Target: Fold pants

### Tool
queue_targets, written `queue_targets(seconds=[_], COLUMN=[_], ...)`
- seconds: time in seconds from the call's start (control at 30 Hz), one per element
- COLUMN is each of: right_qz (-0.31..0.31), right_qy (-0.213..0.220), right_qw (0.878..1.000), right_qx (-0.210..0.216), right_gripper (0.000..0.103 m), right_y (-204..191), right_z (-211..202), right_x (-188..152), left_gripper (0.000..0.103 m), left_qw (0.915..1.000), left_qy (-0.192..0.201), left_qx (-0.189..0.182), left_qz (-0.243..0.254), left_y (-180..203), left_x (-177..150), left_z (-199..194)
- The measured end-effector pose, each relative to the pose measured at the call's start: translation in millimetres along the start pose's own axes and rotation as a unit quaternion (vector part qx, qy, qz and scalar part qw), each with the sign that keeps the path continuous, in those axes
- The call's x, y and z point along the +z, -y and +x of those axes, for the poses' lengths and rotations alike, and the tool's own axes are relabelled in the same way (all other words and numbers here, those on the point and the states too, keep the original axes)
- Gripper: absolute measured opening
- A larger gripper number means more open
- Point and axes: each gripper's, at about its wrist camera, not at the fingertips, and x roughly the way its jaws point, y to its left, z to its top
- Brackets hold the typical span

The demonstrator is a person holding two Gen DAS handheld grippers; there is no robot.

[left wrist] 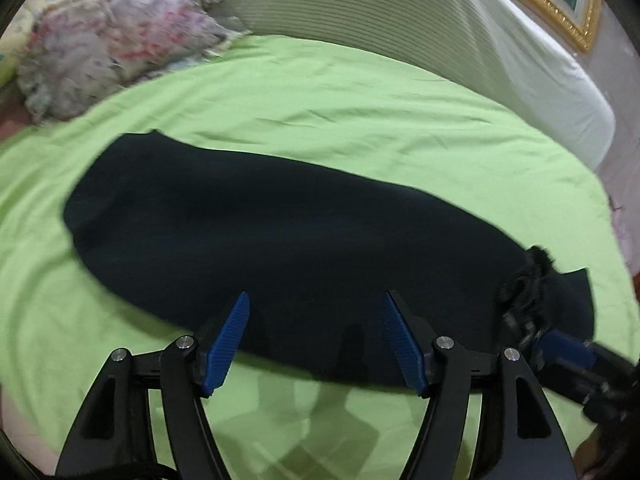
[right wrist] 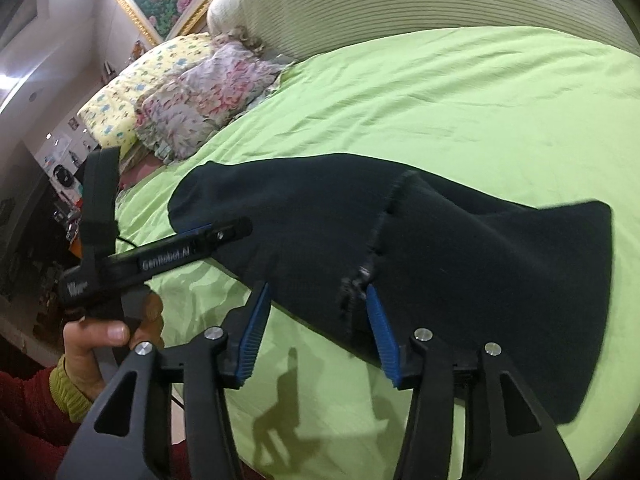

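Partly blurred: dark pants [left wrist: 280, 232], waistband folds.

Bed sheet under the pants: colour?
Plain light green bed sheet, no pattern; the right wrist view shows it best.

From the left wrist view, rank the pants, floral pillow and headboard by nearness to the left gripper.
1. Pants: directly ahead of the left gripper, lying on the green sheet.
2. Floral pillow: far left, past the pants.
3. Headboard: farthest, along the back, center-right.
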Motion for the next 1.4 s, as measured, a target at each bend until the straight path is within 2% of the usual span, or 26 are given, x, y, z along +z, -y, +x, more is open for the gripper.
queue_targets(seconds=[0.2, 0.33, 0.57, 0.8, 0.9, 1.03, 1.2, 1.3, 1.4], right_qz=[-0.021, -0.032, -0.047, -0.079, -0.094, -0.106, -0.121, -0.125, -0.129], right_qy=[-0.01, -0.015, -0.029, -0.045, -0.055, -0.066, -0.076, -0.081, -0.082], right_qw=[1.0, 0.999, 0.998, 0.995, 0.993, 0.991, 0.988, 0.987, 0.986], right_qx=[0.015, 0.017, 0.019, 0.027, 0.036, 0.047, 0.057, 0.063, 0.069], right_gripper=[0.053, 0.059, 0.06, 0.06, 0.06, 0.06, 0.061, 0.061, 0.061], right_y=[-19.9, -29.1, -41.9, -63.3, -73.5, -85.6, -96.3, -99.4, -103.7], right_z=[16.4, 23.3, 44.7, 72.3, 88.3, 106.8, 125.6, 133.7, 138.6], right_x=[12.0, 18.8, 38.4, 63.5, 75.9, 90.5, 108.1, 117.4, 125.8], left_gripper=[0.073, 0.074, 0.074, 0.075, 0.075, 0.075, 0.076, 0.076, 0.076], left_qw=[0.9992, 0.9977, 0.9941, 0.9858, 0.9805, 0.971, 0.9636, 0.9554, 0.9423], left_qy=[0.005, 0.008, 0.01, 0.003, 0.001, 0.0, -0.005, -0.008, -0.004], left_qx=[0.039, 0.063, 0.074, 0.072, 0.055, 0.012, -0.013, -0.042, -0.088], left_qz=[-0.011, -0.024, -0.079, -0.152, -0.189, -0.239, -0.267, -0.292, -0.323], left_y=[-27.4, -50.1, -92.0, -139.0, -158.6, -179.0, -189.0, -194.7, -202.6], left_x=[-8.9, -13.9, -21.6, -24.4, -23.7, -21.2, -16.4, -14.0, -15.0], left_z=[-6.1, -11.3, -19.1, -20.2, -20.8, -22.4, -16.7, -16.7, -21.8])
